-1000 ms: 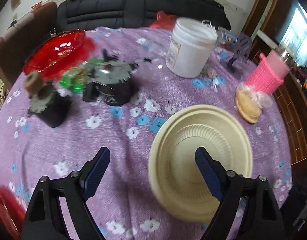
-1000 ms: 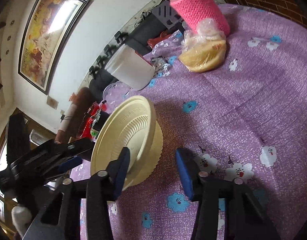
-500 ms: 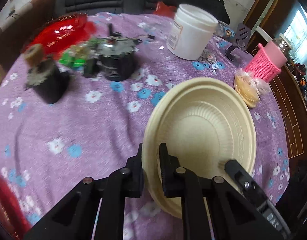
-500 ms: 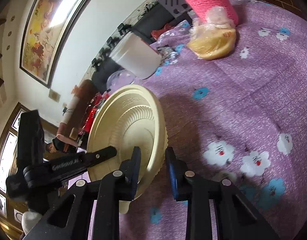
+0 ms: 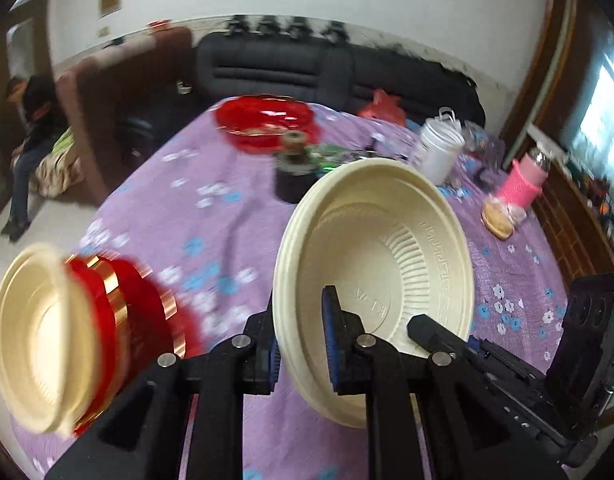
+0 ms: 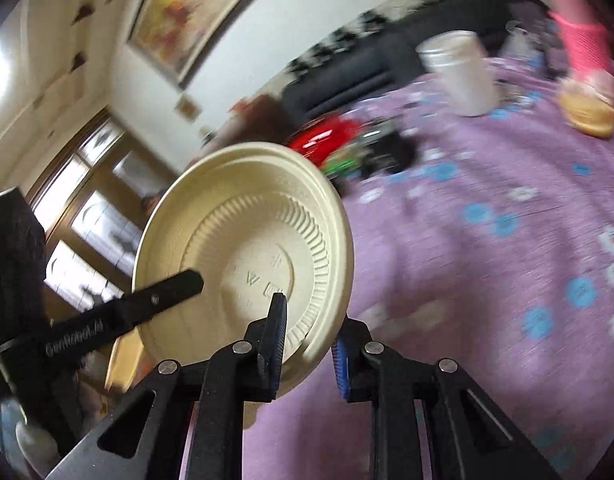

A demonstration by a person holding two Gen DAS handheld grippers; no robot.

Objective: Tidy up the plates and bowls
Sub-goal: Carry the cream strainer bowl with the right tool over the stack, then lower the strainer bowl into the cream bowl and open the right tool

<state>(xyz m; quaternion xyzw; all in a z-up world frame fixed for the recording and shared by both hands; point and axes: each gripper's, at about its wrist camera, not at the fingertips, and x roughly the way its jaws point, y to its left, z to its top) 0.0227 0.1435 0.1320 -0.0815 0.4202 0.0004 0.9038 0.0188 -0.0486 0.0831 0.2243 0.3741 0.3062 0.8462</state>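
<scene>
A stack of cream dishes (image 5: 387,248) hangs tilted above the purple flowered table (image 5: 211,224). My left gripper (image 5: 301,348) is shut on its left rim. My right gripper (image 6: 307,354) is shut on the opposite rim of the same stack (image 6: 243,248). Each view shows a black finger of the other gripper lying against the dishes: the right one's finger (image 5: 439,336) and the left one's finger (image 6: 163,300). At the table's near left edge a cream bowl (image 5: 39,336) lies on red and gold bowls (image 5: 143,308), blurred.
A red glass plate (image 5: 267,120) sits at the table's far side, with a black pot (image 5: 293,176) in front of it. A white jar (image 5: 441,150), a pink knitted cup (image 5: 523,184) and bagged bread (image 5: 499,220) stand at the right. A black sofa lies behind.
Both grippers went from open to shut on the cream stack's rims. The stack rose off the table and moved toward the near left, where the cream and red bowls came into view.
</scene>
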